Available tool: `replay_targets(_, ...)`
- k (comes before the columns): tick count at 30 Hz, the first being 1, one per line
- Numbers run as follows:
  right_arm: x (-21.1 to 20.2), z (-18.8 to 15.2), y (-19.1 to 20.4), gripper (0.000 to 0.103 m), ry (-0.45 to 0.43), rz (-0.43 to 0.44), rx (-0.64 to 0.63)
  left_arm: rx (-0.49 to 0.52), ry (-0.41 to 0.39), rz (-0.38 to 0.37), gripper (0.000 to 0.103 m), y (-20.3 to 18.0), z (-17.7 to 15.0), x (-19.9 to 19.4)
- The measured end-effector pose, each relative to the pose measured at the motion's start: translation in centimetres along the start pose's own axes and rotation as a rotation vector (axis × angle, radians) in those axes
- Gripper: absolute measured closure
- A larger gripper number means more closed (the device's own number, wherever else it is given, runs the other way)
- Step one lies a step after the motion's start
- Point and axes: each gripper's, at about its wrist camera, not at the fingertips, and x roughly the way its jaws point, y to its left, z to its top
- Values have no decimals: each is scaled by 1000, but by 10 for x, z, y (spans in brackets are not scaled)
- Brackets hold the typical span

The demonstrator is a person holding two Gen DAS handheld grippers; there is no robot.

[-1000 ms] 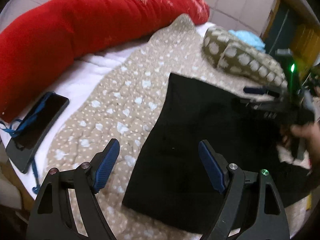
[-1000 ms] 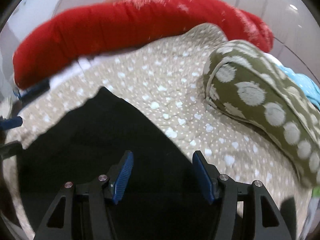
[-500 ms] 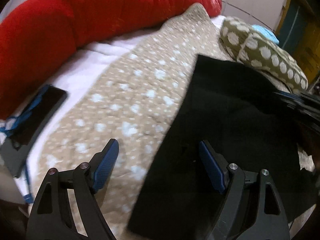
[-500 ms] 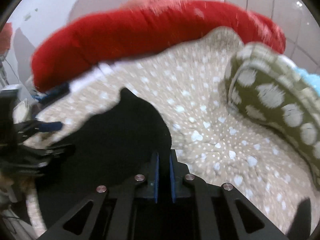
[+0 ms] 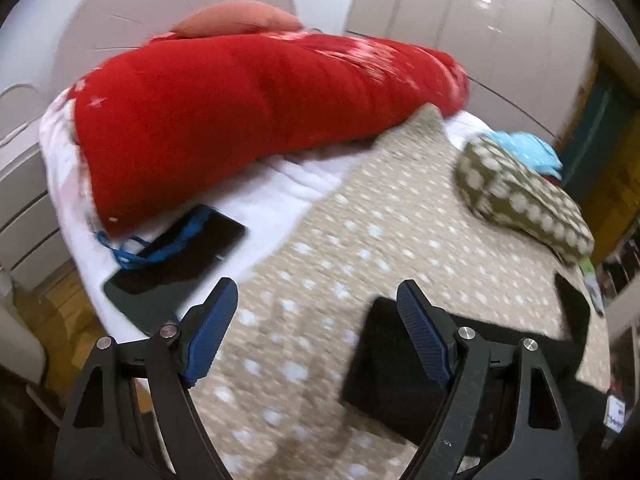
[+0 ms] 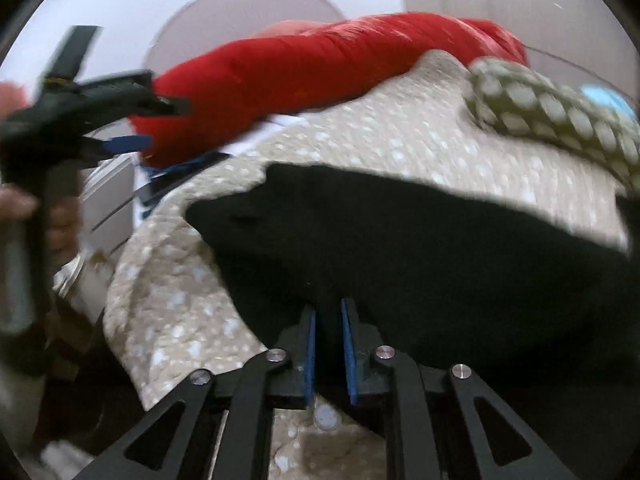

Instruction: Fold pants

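Note:
The black pants [image 6: 420,248] lie folded on the beige dotted quilt [image 6: 168,300]. My right gripper [image 6: 329,344] is shut on the near edge of the pants and holds it raised. In the left wrist view the pants [image 5: 384,376] show at the lower right, partly behind the right finger. My left gripper [image 5: 320,336] is open and empty above the quilt [image 5: 360,232], to the left of the pants. It also shows in the right wrist view [image 6: 120,120], raised at the far left.
A long red bolster [image 5: 240,112] lies across the head of the bed. A phone with a blue strap [image 5: 176,264] lies on the white sheet at the left edge. An olive dotted pillow [image 5: 520,196] and a blue cloth [image 5: 528,152] lie at the right.
My right gripper closed on the near edge of the pants and lifted it. My left gripper drew back to the left, off the pants, and stayed open.

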Motion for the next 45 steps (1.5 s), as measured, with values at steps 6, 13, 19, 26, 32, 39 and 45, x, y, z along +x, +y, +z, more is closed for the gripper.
replay_targets(6,-46,19,-12,50,-33,-78,-51,109,71,-55,21,-51,-27,21)
replay_targets(13,-104,78,-117,50,-132,-451,157,196,99,-99,21,-90,-46,35)
replay_targets(19,-57,123,-224,48,79,-655,286,229,160,-85,21,-103,-61,59)
replay_targets(26,-43,88,-275,80,166,-598,381,260,150,-58,21,-108,-65,64)
replay_targets(32,-105,63,-255,95,51,-580,353,260,147,-52,21,-110,-65,65)
replay_targets(39,-213,2,-211,97,-129,-516,433,254,152,-65,21,-106,-65,61)
replay_targets(45,-239,-97,-222,97,-133,-483,661,216,158,-119,21,-102,-64,49)
